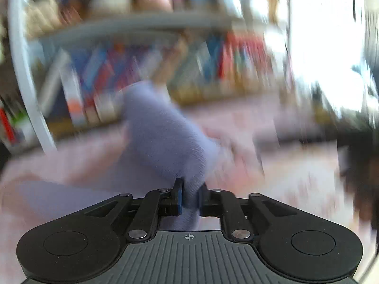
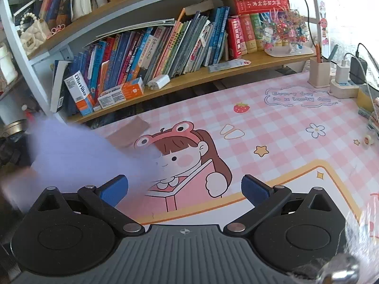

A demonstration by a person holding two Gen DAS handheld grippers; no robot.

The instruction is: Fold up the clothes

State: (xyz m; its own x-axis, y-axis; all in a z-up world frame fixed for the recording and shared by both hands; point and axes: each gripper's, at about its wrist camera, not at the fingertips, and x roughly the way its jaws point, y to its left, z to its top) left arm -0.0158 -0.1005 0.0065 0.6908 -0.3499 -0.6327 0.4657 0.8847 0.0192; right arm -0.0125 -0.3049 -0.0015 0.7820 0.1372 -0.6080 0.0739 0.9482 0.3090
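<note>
A fuzzy lavender garment (image 1: pixel 163 137) is pinched between the blue pads of my left gripper (image 1: pixel 190 197), which is shut on it and holds it above the pink desk mat (image 1: pixel 296 165). The left wrist view is heavily blurred. In the right wrist view the same lavender garment (image 2: pixel 78 151) is a blur at the left, above the pink cartoon desk mat (image 2: pixel 272 137). My right gripper (image 2: pixel 184 189) is open and empty, low over the mat, with the cloth just beyond its left finger (image 2: pixel 115 189).
A bookshelf (image 2: pixel 165 54) full of books runs along the back of the desk. A pen holder (image 2: pixel 318 72), chargers on a power strip (image 2: pixel 345 82) and small items stand at the right edge. A brown flat piece (image 2: pixel 129 131) lies on the mat.
</note>
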